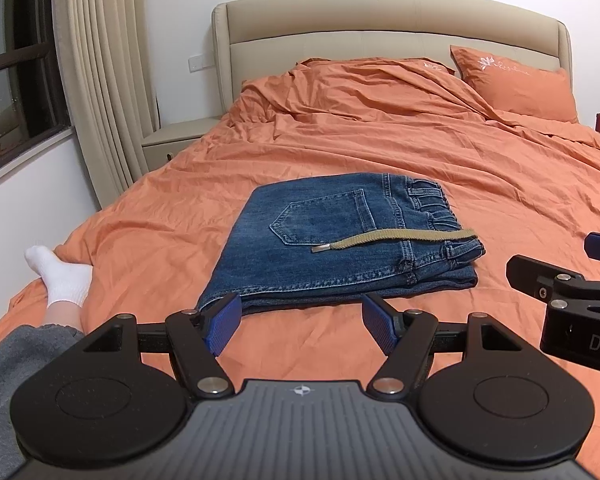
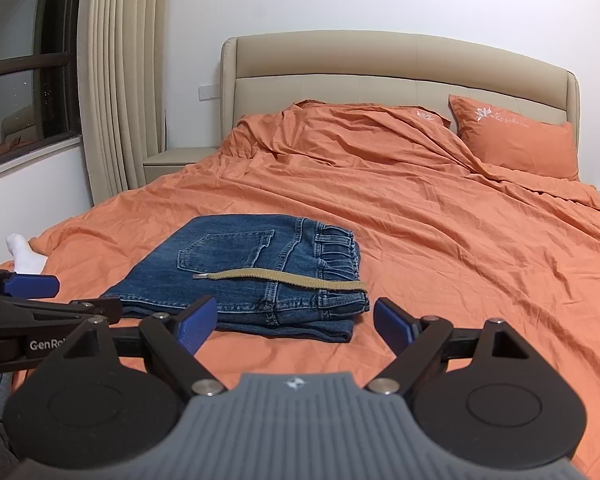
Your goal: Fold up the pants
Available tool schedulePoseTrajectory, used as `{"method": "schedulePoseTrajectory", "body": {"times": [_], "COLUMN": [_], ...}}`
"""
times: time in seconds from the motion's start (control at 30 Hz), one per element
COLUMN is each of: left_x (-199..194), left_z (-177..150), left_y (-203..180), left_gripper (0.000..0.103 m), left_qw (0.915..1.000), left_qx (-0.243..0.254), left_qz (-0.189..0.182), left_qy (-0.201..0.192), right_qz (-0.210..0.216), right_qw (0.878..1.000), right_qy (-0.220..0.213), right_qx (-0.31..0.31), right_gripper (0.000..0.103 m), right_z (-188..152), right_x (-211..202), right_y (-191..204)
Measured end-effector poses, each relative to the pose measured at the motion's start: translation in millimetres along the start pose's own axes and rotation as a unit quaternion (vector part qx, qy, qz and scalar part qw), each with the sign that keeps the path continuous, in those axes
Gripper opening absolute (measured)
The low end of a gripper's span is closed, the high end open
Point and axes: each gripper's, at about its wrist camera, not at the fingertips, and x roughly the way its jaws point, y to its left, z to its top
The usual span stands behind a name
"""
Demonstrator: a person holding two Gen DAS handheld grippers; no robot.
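The blue denim pants (image 1: 332,248) lie folded into a compact rectangle on the orange bed, back pocket up, elastic waistband to the right. A tan drawstring (image 1: 400,238) lies across the top. They also show in the right wrist view (image 2: 252,276). My left gripper (image 1: 302,326) is open and empty, just in front of the pants' near edge. My right gripper (image 2: 294,326) is open and empty, in front of the pants' near right corner. Each gripper shows at the edge of the other's view.
The orange duvet (image 1: 420,152) covers the bed, with an orange pillow (image 1: 528,84) at the beige headboard (image 1: 380,28). A nightstand (image 1: 176,136), curtain and window stand on the left. A leg in a white sock (image 1: 60,276) rests at the bed's left edge.
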Motion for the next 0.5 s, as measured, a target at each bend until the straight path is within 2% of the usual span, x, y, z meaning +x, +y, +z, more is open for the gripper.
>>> {"method": "schedulePoseTrajectory", "body": {"times": [0.5], "left_x": [-0.9], "left_z": [0.3], "left_y": [-0.2], "left_gripper": [0.081], "left_qw": [1.0000], "left_qx": [0.000], "left_qz": [-0.001], "left_qy": [-0.004], "right_qz": [-0.001], "right_qw": [1.000], "right_qy": [0.004], "right_qx": [-0.001], "right_gripper": [0.082], "right_z": [0.5], "right_x": [0.8], "right_y": [-0.9]}}
